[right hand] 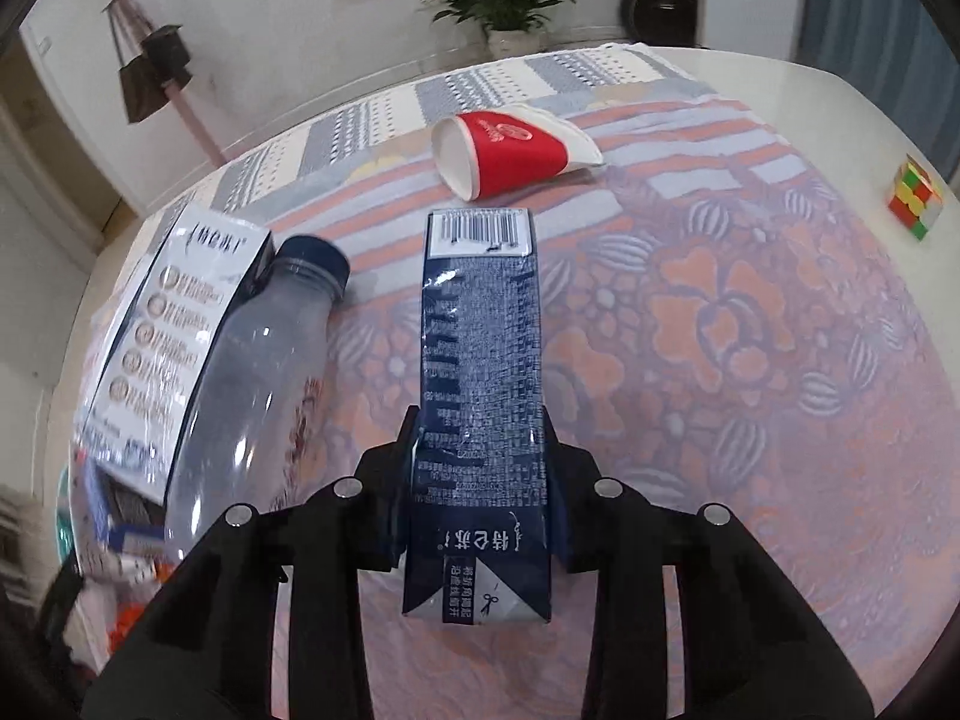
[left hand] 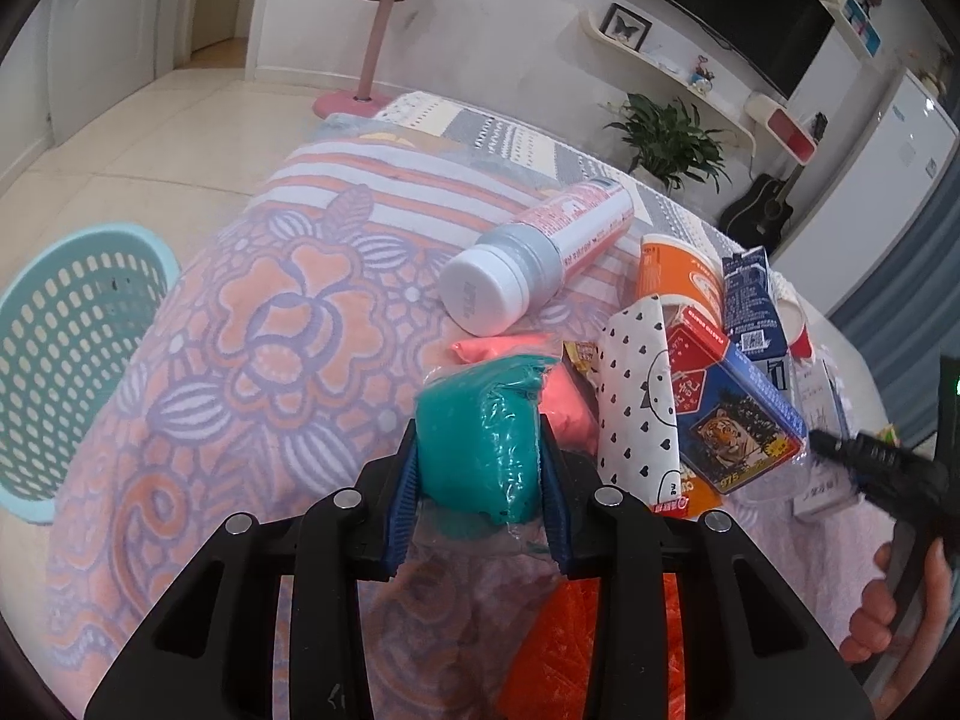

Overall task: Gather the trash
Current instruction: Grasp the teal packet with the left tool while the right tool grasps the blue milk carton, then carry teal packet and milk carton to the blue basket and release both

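My left gripper is shut on a teal plastic-wrapped packet, held over the floral tablecloth. A teal mesh waste basket stands on the floor at the left. My right gripper is shut on a dark blue milk carton, which lies lengthwise between the jaws above the cloth. The same carton shows upright in the left wrist view, with the right gripper's body at the right edge.
In the left wrist view lie a white-capped bottle, an orange cup, a heart-print wrapper, a tiger-print box and a pink packet. In the right wrist view are a red paper cup, a clear bottle, a white box and a Rubik's cube.
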Tool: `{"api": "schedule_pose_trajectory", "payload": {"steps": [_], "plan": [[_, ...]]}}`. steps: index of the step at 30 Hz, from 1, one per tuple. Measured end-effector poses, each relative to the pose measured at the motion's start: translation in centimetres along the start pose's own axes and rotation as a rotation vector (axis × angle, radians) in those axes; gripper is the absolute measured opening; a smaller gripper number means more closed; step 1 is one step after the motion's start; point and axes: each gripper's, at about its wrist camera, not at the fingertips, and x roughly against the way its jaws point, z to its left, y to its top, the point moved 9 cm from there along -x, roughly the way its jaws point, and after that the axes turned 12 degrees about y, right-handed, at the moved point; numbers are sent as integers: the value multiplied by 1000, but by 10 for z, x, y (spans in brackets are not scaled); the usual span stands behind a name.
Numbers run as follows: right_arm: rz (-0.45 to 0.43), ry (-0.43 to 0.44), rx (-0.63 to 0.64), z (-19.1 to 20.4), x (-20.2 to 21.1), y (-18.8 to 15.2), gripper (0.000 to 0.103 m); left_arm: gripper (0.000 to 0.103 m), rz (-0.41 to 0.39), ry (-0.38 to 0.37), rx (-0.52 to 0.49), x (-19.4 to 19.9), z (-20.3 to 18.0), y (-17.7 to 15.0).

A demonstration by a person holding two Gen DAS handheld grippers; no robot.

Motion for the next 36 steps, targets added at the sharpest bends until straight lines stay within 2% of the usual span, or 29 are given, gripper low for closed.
{"api": "schedule_pose_trajectory", "payload": {"steps": [3,9,12,15,20,22,24,25,27,31,34,36], "plan": [[-26,11,48,5,9,-1,32,33,-12,-5,2,2,1,2],[-154,39,189,42,51,15,32,33,-69,-26,10,24,5,15],[-204,85,257,76,72,20,32,33,-120,-39,22,46,14,30],[-215,178,329,124,86,16,32,33,-180,-37,37,73,31,49],[-227,312,497,222,94,0,32,33,-262,21,95,110,90,82],[-207,360,553,263,91,-10,32,33,-276,66,122,117,116,92],[-122,471,564,310,84,-28,32,33,-285,99,171,123,149,99],[-99,500,575,330,81,-36,32,33,-287,109,197,125,164,101],[-84,526,618,365,76,-48,32,33,-285,130,252,126,197,100],[-25,572,686,421,58,-79,32,33,-252,228,317,116,253,89],[38,599,729,458,36,-111,32,33,-186,225,385,99,282,80],[73,601,752,477,17,-129,32,33,-154,223,386,89,289,75]]}}
